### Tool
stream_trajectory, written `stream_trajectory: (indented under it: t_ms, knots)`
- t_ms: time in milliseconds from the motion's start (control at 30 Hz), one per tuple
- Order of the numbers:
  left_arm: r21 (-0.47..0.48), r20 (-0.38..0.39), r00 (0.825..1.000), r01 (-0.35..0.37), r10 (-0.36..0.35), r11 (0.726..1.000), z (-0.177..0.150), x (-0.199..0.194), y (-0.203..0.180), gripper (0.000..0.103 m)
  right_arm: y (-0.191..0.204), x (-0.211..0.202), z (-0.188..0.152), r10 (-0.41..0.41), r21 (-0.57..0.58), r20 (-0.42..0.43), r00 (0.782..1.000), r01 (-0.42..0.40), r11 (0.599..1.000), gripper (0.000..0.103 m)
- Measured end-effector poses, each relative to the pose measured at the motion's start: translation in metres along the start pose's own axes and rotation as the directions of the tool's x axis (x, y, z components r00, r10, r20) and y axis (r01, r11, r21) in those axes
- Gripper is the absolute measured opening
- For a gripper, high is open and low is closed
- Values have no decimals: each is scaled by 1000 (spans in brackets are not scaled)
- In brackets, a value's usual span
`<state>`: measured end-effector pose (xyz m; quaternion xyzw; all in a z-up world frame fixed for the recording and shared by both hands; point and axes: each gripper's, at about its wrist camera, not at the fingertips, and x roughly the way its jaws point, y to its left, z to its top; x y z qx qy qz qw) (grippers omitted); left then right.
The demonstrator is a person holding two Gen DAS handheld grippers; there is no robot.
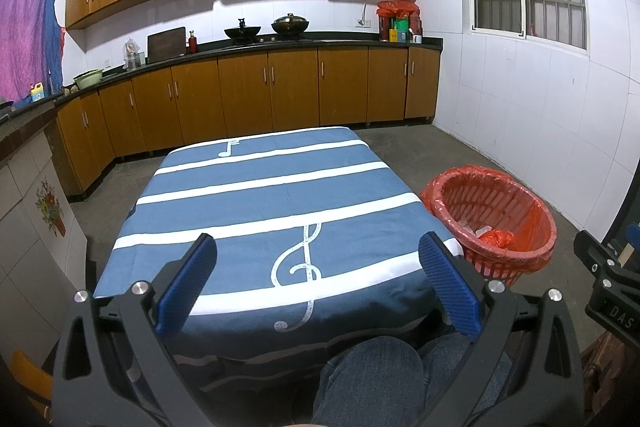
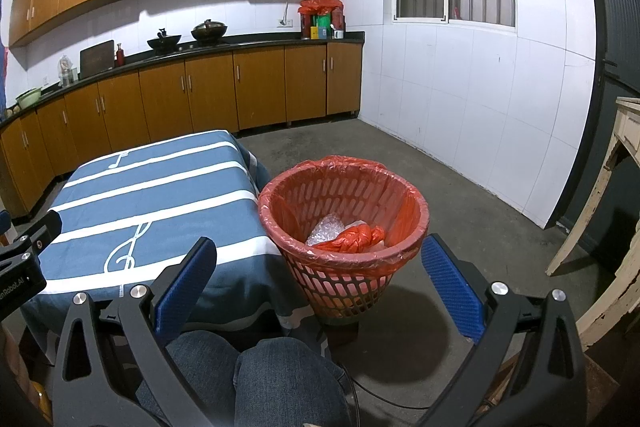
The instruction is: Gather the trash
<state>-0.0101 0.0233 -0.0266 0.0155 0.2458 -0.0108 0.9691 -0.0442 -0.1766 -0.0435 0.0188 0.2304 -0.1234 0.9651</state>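
Both tongs (image 1: 318,259) (image 2: 320,263) gape (basket (image 2: 344,211) beside table (image 2: 160,195)).

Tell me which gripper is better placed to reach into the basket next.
Right. The right gripper hangs open with the red-lined basket straight ahead between its fingers. The left gripper, also open, faces the striped tablecloth, with the basket off to its right.

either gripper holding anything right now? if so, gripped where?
Nothing is held. The left gripper and the right gripper are both open with nothing between their blue pads. The trash seen lies in the red basket beside the table.
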Motion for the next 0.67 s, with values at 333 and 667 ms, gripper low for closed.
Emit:
stream_trajectory:
  t_ms: [333,667]
  knots:
    - [0,2,1000,0,0,1000,0,-1,0,99,-1,0,1,1,0,-2,1000,-1,1000,101]
    - [-2,-3,1000,1,-1,1000,-2,2,3,99,-2,1,0,1,2,-4,1000,-1,1000,101]
